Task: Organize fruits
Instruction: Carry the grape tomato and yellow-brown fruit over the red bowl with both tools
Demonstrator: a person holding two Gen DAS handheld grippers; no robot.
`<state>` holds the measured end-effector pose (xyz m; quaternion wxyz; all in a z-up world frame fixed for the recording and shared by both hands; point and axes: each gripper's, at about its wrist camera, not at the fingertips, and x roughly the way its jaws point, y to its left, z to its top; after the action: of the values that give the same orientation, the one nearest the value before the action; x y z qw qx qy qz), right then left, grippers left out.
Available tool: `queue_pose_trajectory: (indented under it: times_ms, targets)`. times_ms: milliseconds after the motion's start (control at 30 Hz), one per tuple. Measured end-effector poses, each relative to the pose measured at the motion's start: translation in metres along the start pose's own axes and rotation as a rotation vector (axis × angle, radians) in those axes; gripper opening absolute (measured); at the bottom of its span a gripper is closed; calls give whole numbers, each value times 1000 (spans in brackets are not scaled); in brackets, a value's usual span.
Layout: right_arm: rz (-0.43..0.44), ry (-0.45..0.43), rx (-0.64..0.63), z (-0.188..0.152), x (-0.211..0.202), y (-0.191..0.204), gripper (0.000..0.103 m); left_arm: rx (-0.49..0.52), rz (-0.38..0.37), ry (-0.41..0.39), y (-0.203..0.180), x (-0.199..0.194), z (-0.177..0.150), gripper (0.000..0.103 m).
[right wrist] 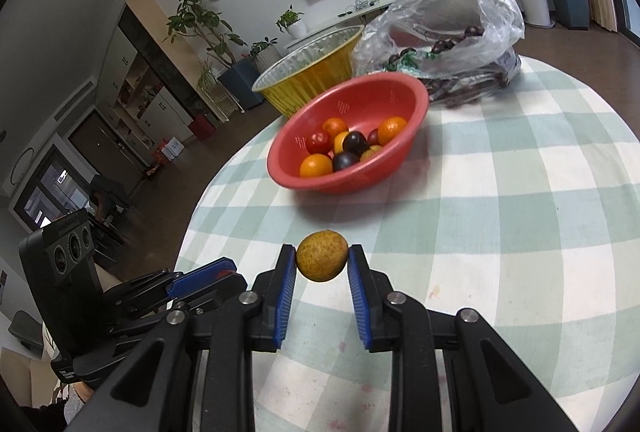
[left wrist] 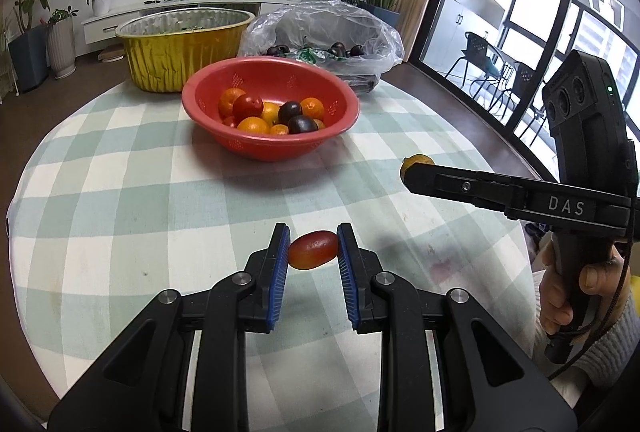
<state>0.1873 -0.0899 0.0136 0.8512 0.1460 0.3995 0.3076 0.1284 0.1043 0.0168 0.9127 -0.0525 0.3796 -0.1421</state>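
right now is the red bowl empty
No, the red bowl holds oranges, dark plums and a red fruit.

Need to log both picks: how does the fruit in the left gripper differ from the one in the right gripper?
The left gripper holds a red fruit that is oblong and smooth; the right gripper holds a yellow fruit that is rounder, speckled and looks a bit bigger. Both are pinched between blue pads, above the checked tablecloth, outside the red bowl.
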Motion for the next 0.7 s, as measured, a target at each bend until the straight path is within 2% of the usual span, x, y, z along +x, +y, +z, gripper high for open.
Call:
queue_pose_trajectory:
  times_ms: [700]
  targets:
    - [-7,-66,-5,54,12,-2,29,-3,-15,-46,10,19,65,22]
